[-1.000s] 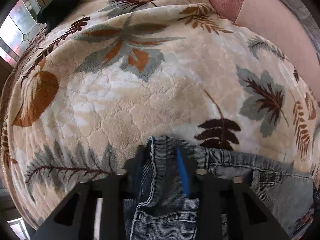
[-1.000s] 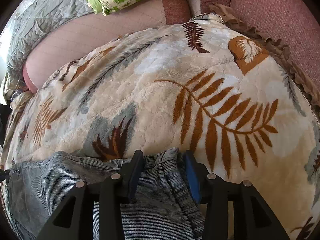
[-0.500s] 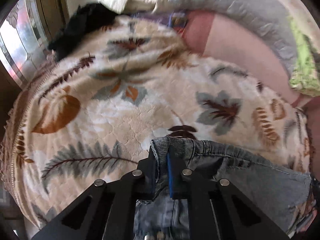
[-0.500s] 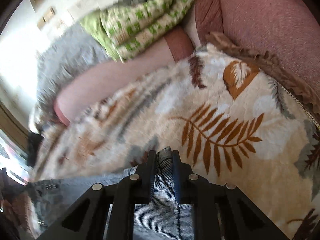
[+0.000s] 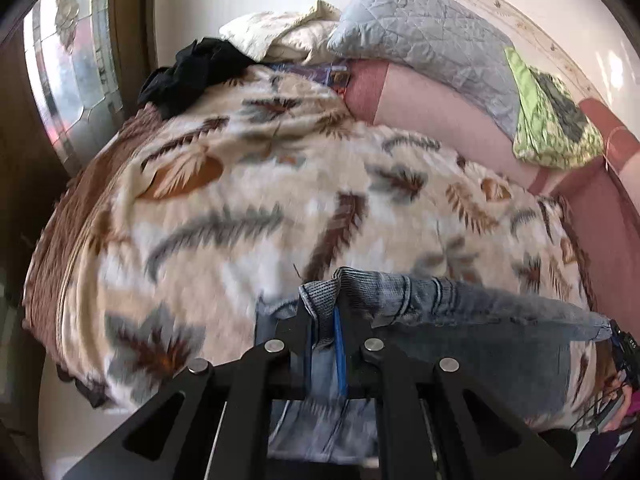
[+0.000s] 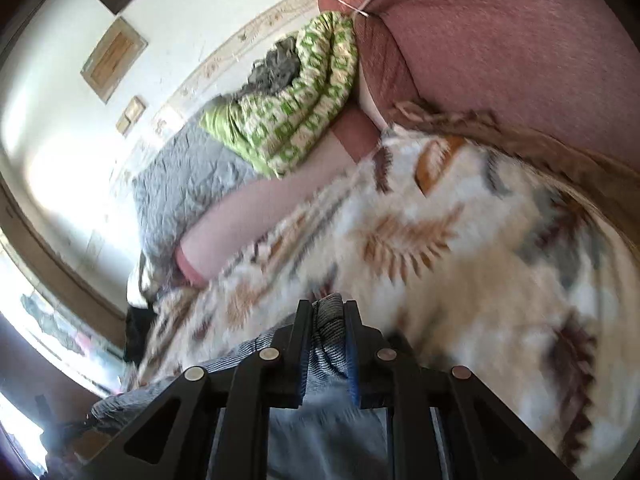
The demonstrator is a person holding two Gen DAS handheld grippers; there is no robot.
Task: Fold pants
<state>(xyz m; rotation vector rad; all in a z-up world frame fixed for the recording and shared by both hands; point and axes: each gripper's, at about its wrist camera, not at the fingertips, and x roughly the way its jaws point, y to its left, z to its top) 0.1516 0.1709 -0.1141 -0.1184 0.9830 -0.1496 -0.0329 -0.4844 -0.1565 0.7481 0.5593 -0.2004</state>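
Observation:
The pants are faded blue jeans, held up over a cream blanket with a leaf pattern. My left gripper is shut on one corner of the jeans' waistband, which bunches between the fingers. My right gripper is shut on the other corner of the jeans, and the denim hangs below it. The lower part of the jeans is hidden under both grippers.
The blanket covers a bed. At the back lie a grey quilted pillow, a green patterned quilt, a black garment and a pink bedsheet. A window is on the left.
Both grippers closed on the jeans' waistband corners and lifted them off the blanket. The views tilted up, so the wall and pillows now show.

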